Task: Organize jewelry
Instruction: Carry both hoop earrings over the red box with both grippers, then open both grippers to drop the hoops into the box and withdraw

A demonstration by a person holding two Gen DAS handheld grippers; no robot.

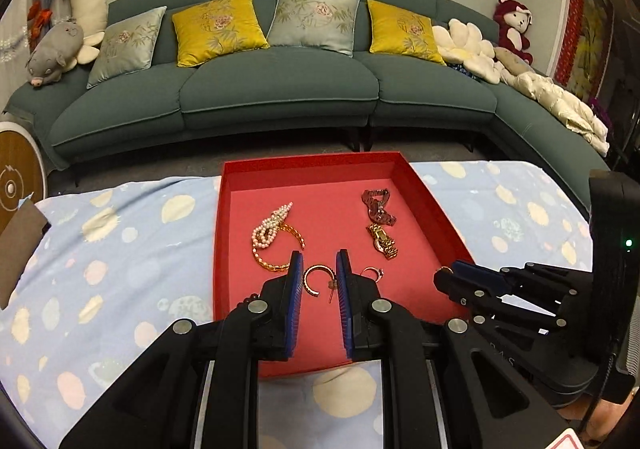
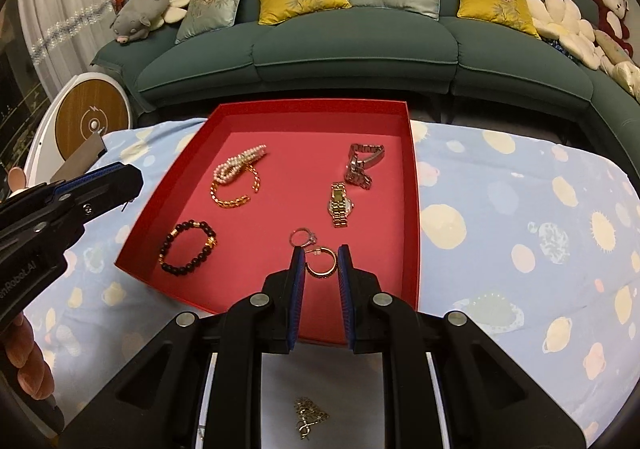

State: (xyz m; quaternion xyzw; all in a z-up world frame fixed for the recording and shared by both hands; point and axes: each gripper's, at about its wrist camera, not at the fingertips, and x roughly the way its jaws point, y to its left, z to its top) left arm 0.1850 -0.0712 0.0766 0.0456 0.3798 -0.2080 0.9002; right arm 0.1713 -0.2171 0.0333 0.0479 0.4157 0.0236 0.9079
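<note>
Currently: two tongs, one hoop earring each, over the tray

Left tongs point(image 1: 318, 261) pinch the left hoop earring point(image 1: 310, 281); right tongs point(image 2: 320, 253) pinch the right hoop earring point(image 2: 322, 269), both above the near end of the red tray point(image 2: 414, 169). Tray holds three bracelets, two watches, one ring point(image 2: 304, 237). Spotted blue tablecloth point(image 2: 520, 209); green sofa point(image 1: 280, 89), four cushions. Right view alone shows the whole black bead bracelet point(image 2: 188, 249) and a loose gold chain point(image 2: 310, 419)
</note>
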